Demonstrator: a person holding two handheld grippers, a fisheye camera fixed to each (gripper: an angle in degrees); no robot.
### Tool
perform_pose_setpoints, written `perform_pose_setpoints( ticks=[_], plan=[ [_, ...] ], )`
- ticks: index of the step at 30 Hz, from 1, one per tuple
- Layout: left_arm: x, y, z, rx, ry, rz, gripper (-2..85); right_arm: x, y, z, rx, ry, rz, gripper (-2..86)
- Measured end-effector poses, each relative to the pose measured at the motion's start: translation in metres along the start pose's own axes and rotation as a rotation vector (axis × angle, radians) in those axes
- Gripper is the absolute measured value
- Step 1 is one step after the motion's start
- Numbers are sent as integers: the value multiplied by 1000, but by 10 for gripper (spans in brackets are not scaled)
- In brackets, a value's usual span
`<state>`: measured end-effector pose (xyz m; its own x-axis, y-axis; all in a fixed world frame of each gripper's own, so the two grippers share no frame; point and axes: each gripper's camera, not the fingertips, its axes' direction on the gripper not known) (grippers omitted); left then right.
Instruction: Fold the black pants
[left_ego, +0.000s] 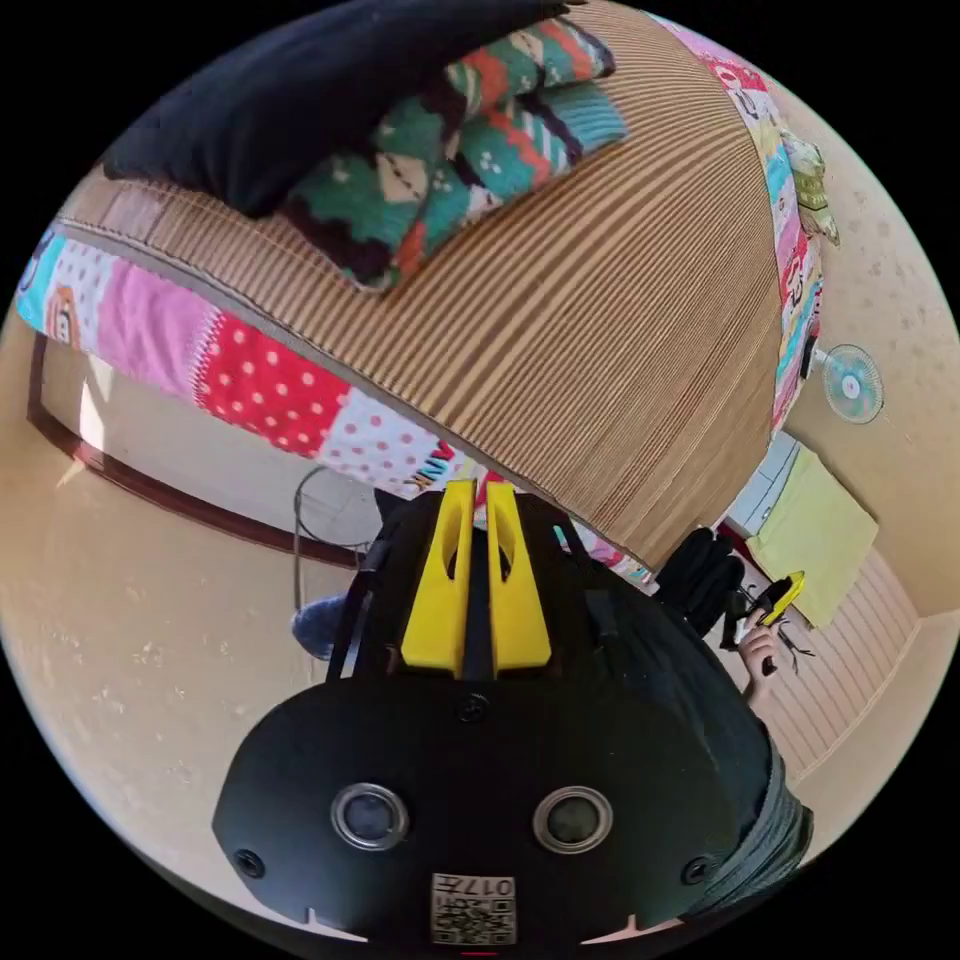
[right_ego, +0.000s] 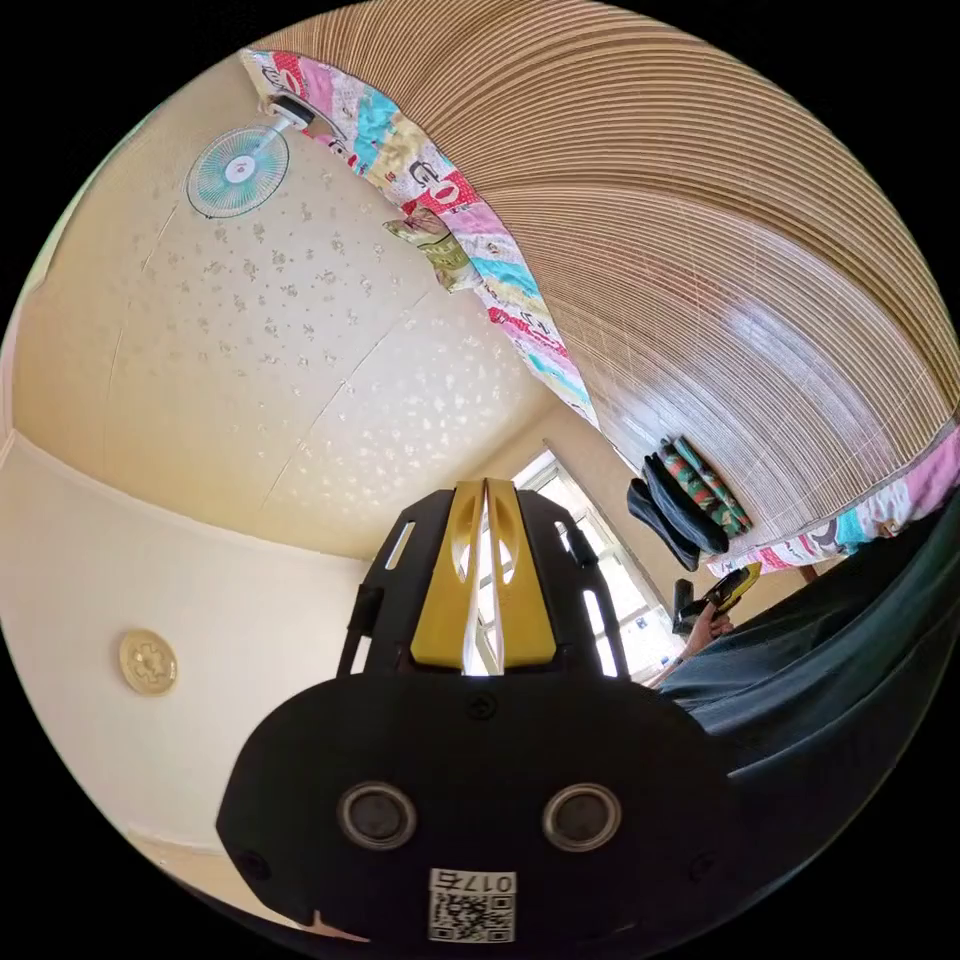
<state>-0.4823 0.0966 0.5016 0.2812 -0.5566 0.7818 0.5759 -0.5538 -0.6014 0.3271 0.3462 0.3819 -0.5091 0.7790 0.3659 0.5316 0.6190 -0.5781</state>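
The black pants (left_ego: 290, 100) lie on the mat (left_ego: 600, 300), well apart from both grippers' closed, empty jaws.

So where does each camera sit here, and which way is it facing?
Left gripper view: rides the left tongs, shut on nothing, rolled over, facing the striped mat with black pants and patterned garment; a hand shows.
Right gripper view: rides the right tongs, shut, facing wall, fan and mat; dark clothing shows.
Shared: mat, quilt edge, fan, folded stack.
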Motion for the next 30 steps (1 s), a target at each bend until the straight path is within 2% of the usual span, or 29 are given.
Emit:
perform_pose_setpoints(
  ticks=[4,6,11,16,24,26,28,30],
  plan=[
    [-35,-3,-77,169,-161,48,36,10,-13,-16,24,-88,-23,5],
    [-62,-11,-129,266,-245,-9,43,18,-19,-29,46,-105,-22,4],
    [-105,-32,-208,431,-300,-100,82,50,-28,-80,181,-151,-6,4],
    [-138,-67,-221,381,-286,-127,157,65,-35,-108,250,-162,-21,3],
    [-183,-65,-188,284,-517,-83,114,63,-81,-126,249,-85,-36,3],
    [-197,-55,-187,281,-518,-53,108,63,-103,-124,227,-66,-38,3],
    [-224,-42,-193,292,-435,-75,96,66,-119,-119,206,-72,-37,3],
    [-276,-22,-207,311,-186,-172,78,69,-136,-113,172,-90,-37,4]
  ],
)
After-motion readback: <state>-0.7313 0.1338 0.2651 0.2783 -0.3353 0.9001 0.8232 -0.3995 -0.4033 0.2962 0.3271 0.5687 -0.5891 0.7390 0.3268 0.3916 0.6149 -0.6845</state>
